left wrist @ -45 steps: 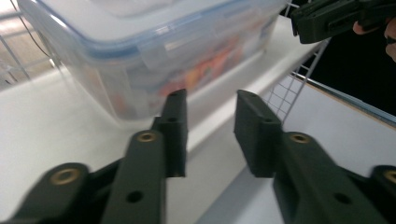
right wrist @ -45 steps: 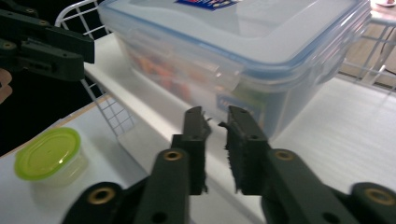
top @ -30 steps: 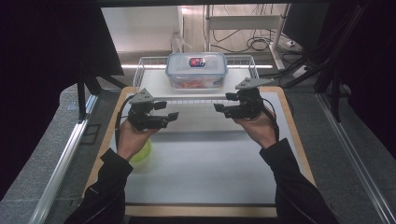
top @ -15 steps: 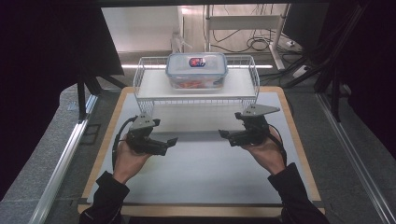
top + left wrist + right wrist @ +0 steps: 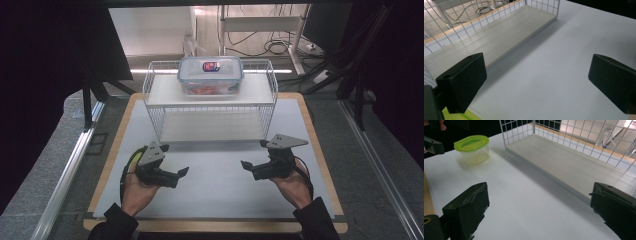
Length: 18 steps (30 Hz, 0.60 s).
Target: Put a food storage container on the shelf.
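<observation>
High view shows both grippers low over the white mat [image 5: 215, 185], in front of the wire rack [image 5: 210, 102]. The left gripper [image 5: 181, 172] and right gripper [image 5: 246, 165] have just been opening; their jaws stand wide with nothing between them. The green-lidded tub [image 5: 472, 148], in the upper left of the right gripper view, sits just beside the left hand [image 5: 136, 192], half hidden. A careless sweep of that hand could likely knock it over.

Black bodies on left gripper [image 5: 172, 176] and right gripper [image 5: 252, 169], each capped by a grey three-cornered plate. Blocky matte black jaws, small screw holes near the top edges. Black cable looping from each. Dark long sleeves [image 5: 116, 224] ending at the wrists.
</observation>
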Each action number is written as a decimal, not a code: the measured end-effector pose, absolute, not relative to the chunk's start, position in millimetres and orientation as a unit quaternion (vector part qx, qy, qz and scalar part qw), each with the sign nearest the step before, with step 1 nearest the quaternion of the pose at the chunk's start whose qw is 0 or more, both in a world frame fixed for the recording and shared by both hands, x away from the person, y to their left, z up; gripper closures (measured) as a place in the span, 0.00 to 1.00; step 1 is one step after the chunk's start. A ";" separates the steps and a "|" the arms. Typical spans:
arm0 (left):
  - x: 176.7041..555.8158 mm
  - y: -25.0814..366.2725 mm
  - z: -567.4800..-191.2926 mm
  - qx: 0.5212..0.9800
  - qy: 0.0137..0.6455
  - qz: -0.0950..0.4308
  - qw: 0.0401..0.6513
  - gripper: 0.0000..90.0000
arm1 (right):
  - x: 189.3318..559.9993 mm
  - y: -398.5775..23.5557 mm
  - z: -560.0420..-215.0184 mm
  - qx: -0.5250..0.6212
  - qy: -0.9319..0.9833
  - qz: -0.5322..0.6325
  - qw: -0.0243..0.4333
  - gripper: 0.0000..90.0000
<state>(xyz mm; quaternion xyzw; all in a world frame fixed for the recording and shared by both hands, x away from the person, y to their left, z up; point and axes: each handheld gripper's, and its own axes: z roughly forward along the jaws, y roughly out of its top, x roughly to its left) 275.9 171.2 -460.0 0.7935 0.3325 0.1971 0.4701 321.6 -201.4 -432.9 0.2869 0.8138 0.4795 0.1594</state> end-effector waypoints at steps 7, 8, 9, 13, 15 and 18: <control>264.6 175.1 -479.4 0.796 0.327 0.196 0.469 0.02 | 307.0 -206.8 -449.2 0.285 0.816 0.475 0.165 0.02; 263.2 175.6 -481.8 0.797 0.328 0.196 0.468 0.02 | 305.5 -207.8 -451.4 0.284 0.817 0.474 0.166 0.02; 263.2 175.6 -481.8 0.797 0.328 0.196 0.468 0.02 | 305.5 -207.8 -451.4 0.284 0.817 0.474 0.166 0.02; 259.2 177.7 -490.9 0.803 0.331 0.198 0.454 0.02 | 298.1 -213.5 -465.1 0.286 0.822 0.462 0.171 0.02; 258.7 177.9 -491.7 0.804 0.332 0.198 0.452 0.02 | 297.1 -214.0 -468.2 0.287 0.825 0.457 0.171 0.02; 259.0 177.7 -493.7 0.806 0.337 0.192 0.447 0.03 | 295.1 -215.0 -476.6 0.285 0.832 0.443 0.173 0.03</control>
